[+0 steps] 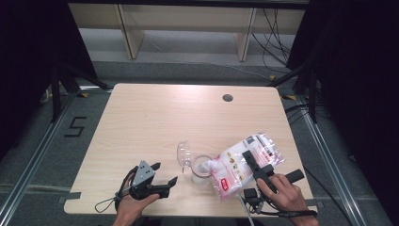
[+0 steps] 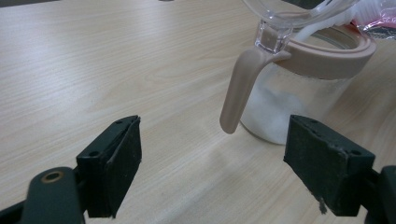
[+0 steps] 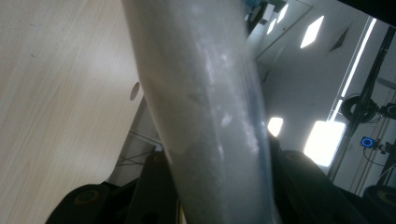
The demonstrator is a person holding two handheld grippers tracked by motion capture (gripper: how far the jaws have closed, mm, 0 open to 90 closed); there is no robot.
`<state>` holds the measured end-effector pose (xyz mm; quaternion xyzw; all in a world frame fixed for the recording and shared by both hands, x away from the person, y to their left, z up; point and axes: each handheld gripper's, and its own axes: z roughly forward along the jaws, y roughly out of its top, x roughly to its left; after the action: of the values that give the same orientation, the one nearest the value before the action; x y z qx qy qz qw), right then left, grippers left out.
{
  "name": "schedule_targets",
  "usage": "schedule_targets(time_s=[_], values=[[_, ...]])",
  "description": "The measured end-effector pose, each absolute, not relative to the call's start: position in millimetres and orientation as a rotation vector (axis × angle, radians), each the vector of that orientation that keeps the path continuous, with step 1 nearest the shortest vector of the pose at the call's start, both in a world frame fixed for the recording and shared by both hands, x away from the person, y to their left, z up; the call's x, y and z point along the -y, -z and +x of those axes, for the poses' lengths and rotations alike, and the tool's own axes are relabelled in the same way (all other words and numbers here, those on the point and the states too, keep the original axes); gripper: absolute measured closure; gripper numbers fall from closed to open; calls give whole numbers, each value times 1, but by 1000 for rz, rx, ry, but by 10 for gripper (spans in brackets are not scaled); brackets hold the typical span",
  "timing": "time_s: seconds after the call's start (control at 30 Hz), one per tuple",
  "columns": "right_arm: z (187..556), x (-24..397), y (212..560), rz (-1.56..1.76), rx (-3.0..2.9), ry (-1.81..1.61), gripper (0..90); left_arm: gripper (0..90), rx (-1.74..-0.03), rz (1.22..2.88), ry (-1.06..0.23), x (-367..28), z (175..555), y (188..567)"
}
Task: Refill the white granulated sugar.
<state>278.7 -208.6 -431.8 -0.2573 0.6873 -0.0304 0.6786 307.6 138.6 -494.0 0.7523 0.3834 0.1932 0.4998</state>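
1. High view: my right tool [image 1: 252, 165] is clamped on a clear plastic bag of white granules with red and white print [image 1: 242, 162]. The bag is tipped, its long axis running from upper right down to lower left, with the low corner over the mouth of the clear glass jar with a beige collar [image 1: 202, 170].
2. The jar stands on the pale wooden surface [image 1: 155, 117] near its front edge, between my two hands, with its clear hinged lid [image 1: 182, 153] swung open to the left.
3. In the right gripper view the bag [image 3: 210, 107] runs up between the jaws, pinched there.
4. In the left gripper view my left tool [image 2: 212, 168] is spread wide and holds nothing; the jar [image 2: 299, 93], already part full of white granules, sits ahead and to the right, and its beige lid tab [image 2: 238, 91] hangs down between the jaws' lines.
5. My judgement: the pour hinges on keeping the bag's low corner above the jar mouth. The left tool is nearer the jar, should it need steadying.
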Motion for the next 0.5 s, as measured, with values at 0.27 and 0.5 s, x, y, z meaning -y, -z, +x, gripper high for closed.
schedule_targets(time_s=[0.27, 0.5], values=[[278, 209, 432, -575, -1545, 70, 711, 184, -925, 1822, -470, -139, 307, 494], [279, 208, 432, -575, -1550, 65, 716, 184, -925, 1821, -470, -139, 308, 494]])
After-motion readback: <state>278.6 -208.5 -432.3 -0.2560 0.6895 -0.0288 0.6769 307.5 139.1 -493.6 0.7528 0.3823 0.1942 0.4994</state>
